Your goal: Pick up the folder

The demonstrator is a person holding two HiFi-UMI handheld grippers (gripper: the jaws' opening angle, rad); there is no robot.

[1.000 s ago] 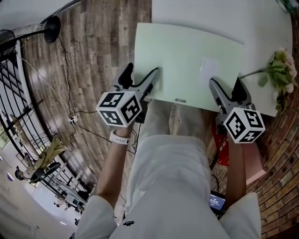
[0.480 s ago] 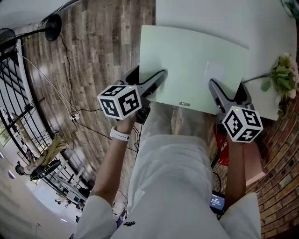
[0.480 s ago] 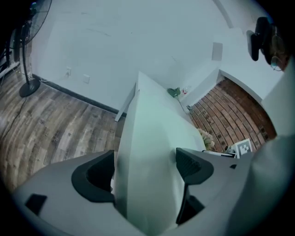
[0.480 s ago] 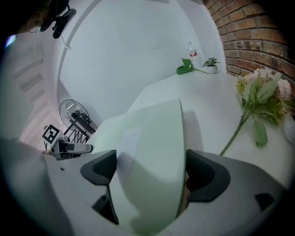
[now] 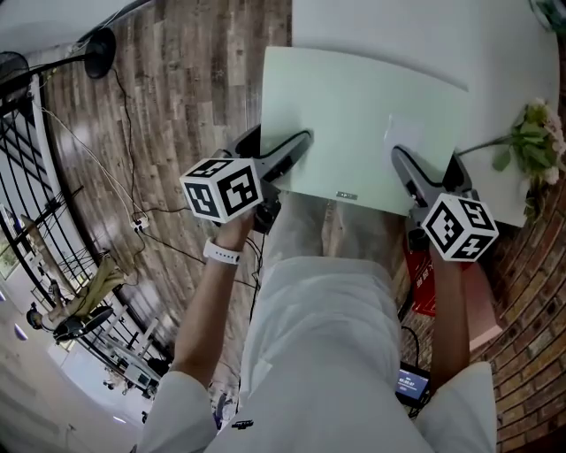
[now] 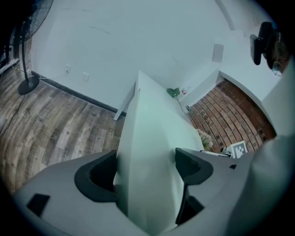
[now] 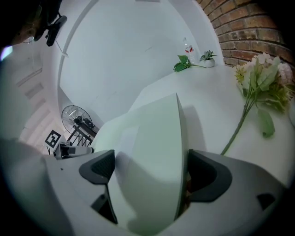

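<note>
A pale green folder (image 5: 363, 115) lies with its far part on the white table (image 5: 398, 26) and its near edge overhanging toward me. My left gripper (image 5: 279, 142) straddles the near left corner. In the left gripper view the folder (image 6: 147, 152) runs between jaws standing wide apart, so this gripper (image 6: 145, 170) is open. My right gripper (image 5: 426, 164) straddles the near right edge. Its jaws have just been opening, and the folder (image 7: 152, 156) lies between them, its thin edge close to the right-hand jaw. That gripper (image 7: 150, 168) is open too.
Artificial flowers (image 5: 531, 133) lie on the table just right of the folder. Wooden floor with cables (image 5: 133, 212) and a fan base (image 5: 97, 49) is to the left. A red item (image 5: 423, 274) sits low by the brick wall (image 5: 531, 292).
The left gripper has rolled a little, so its marker cube shows a different face. The right gripper has stayed at the folder's edge. The folder has barely shifted.
</note>
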